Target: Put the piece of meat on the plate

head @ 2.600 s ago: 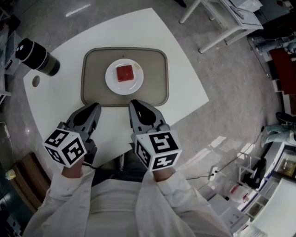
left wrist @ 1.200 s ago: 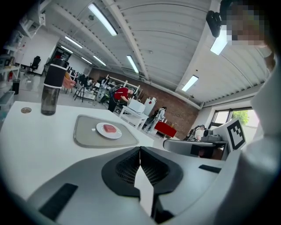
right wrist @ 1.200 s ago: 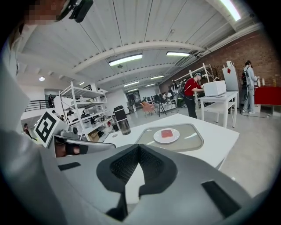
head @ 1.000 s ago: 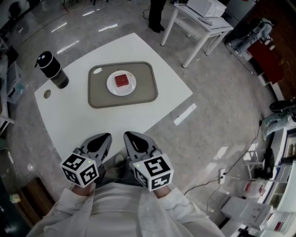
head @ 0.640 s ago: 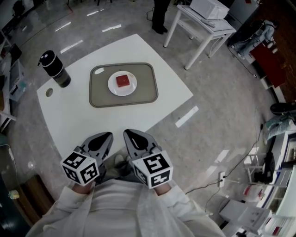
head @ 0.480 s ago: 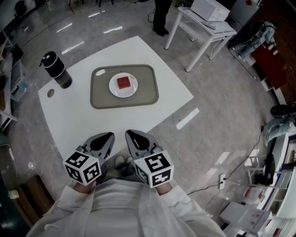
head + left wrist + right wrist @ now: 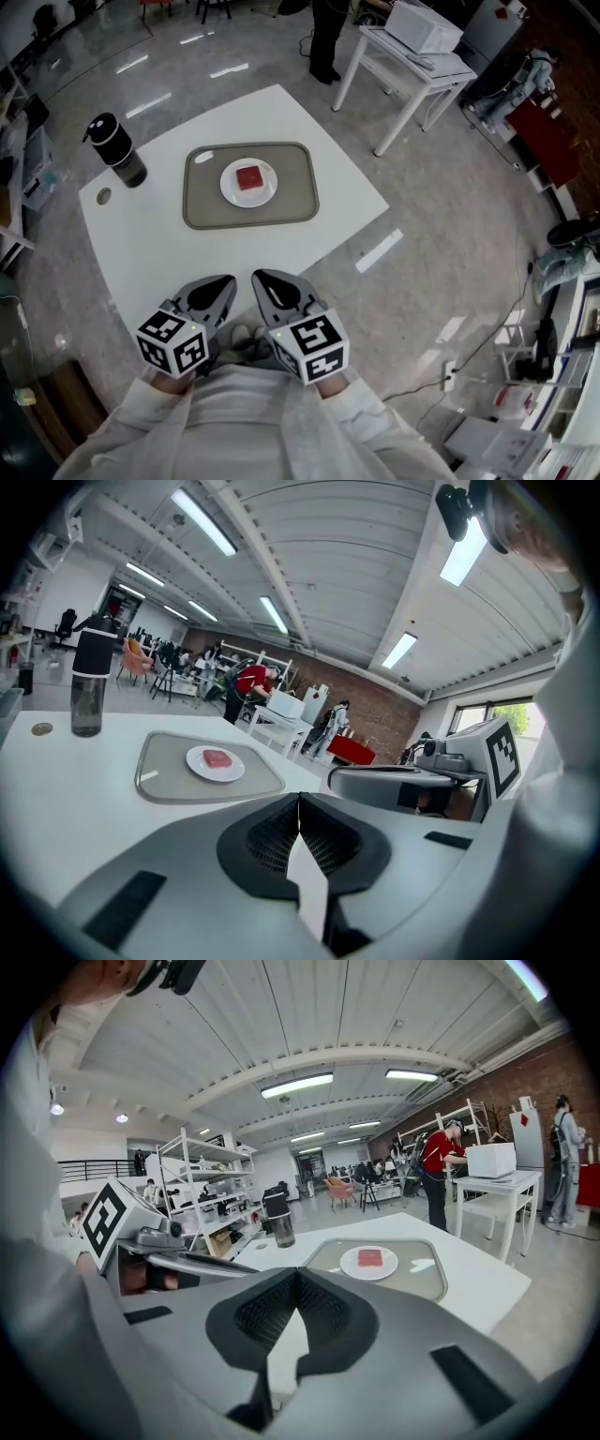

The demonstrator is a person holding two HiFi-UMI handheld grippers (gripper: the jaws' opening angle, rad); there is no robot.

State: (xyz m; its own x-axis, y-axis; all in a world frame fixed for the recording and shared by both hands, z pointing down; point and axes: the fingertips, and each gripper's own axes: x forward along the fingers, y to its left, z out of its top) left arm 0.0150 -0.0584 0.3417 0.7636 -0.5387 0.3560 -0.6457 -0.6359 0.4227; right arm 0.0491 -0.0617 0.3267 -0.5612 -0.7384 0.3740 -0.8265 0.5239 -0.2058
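Head view, entries left to right. Dark bottle (image 7: 116,150) stands upright at the far left corner of the white table (image 7: 169,253); just near of it is a small round mark (image 7: 103,196) on the tabletop. Grey-tan tray (image 7: 292,202) with rounded corners lies toward the far middle of the table, long side running left to right. White round plate (image 7: 230,191) sits inside the tray, slightly left of its centre.

Piece of meat (image 7: 248,177): red, flat slab, roughly square, resting on the middle of the plate and well inside the rim. Sides appear to run parallel to the tray edges. With a near-square outline, I cannot tell any long axis or pointing direction at this size.

Far right: white side table (image 7: 412,70) on the floor, carrying a white box (image 7: 424,26).

Markings: only black-and-white square patterns, on the left marker cube (image 7: 173,342) and right marker cube (image 7: 314,342). Any print on the bottle is too small to read.

Left gripper (image 7: 299,801): jaws pressed together at the tips, nothing between them, held at the near table edge, well apart from the tray. Right gripper (image 7: 297,1279): jaws likewise closed and empty, just beside the left one. Both aim toward the tray, and the meat shows ahead in each gripper view.
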